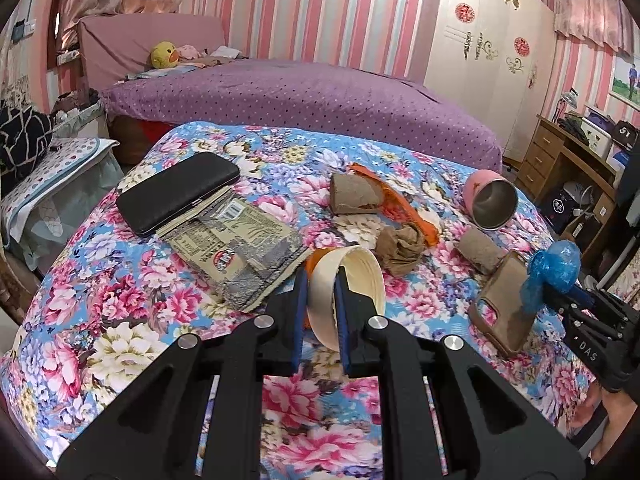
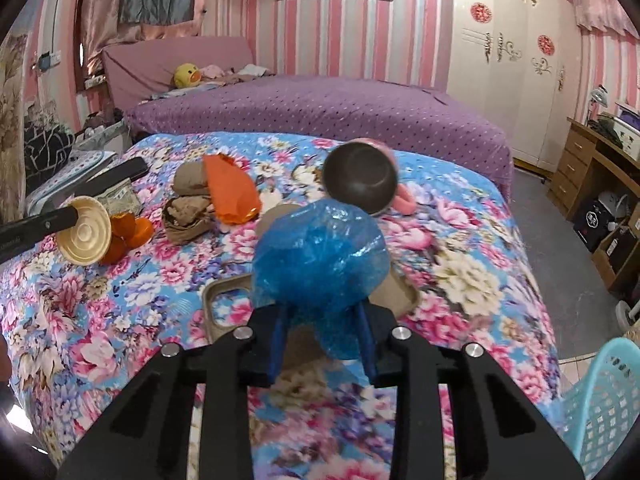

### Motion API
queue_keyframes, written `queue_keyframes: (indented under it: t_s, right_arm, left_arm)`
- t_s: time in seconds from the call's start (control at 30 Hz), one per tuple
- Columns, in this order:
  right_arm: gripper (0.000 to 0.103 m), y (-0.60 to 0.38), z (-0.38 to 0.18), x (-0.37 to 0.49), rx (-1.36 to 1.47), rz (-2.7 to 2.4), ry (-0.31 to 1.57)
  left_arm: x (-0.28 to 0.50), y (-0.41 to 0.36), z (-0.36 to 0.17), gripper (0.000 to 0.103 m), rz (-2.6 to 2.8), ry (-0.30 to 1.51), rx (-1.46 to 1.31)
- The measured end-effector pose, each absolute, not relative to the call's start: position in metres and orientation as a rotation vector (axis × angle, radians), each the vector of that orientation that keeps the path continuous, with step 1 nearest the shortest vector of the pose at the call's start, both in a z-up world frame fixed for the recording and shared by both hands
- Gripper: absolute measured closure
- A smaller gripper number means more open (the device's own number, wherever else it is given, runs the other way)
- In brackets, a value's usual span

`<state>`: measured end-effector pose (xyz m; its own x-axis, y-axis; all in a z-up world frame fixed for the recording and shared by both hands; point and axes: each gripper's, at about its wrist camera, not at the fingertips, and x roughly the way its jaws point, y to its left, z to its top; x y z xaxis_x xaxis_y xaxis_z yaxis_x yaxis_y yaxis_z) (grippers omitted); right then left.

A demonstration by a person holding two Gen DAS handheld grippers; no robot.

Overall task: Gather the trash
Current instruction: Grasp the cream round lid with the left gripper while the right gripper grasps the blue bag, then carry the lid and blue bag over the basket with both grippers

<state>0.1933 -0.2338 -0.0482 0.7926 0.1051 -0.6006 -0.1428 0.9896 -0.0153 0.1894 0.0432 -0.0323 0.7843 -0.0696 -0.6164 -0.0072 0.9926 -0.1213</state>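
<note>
Left gripper [image 1: 322, 292] clamps cream bowl [image 1: 352, 280] by its rim, mouth tilted toward 1 o'clock. Right gripper [image 2: 322, 320] pinches crumpled blue bag [image 2: 320, 256], which hides the phone case [image 2: 224, 300] behind.

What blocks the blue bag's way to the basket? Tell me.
Nothing visible does. The right claw is shut on the blue plastic bag, lifted above the floral bedspread. The turquoise basket sits off the bed's edge at lower right, with only open bedspread between.

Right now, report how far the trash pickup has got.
Nothing shows as binned yet. In hand: left gripper clamps the cream bowl's rim; right gripper pinches the blue plastic bag. Left on the floral bedspread: orange wrapper, crumpled brown paper, cardboard rolls, flattened packet.
</note>
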Motion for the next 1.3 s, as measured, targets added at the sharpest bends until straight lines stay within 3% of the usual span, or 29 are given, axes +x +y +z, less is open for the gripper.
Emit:
queue_keyframes:
  t_s: [1.3]
  right_arm:
    - [0.072,-0.35,-0.028,0.141,-0.046,-0.038,0.583]
  left_arm:
    - [0.168,-0.07,-0.021,0.091,-0.138,0.629,-0.076]
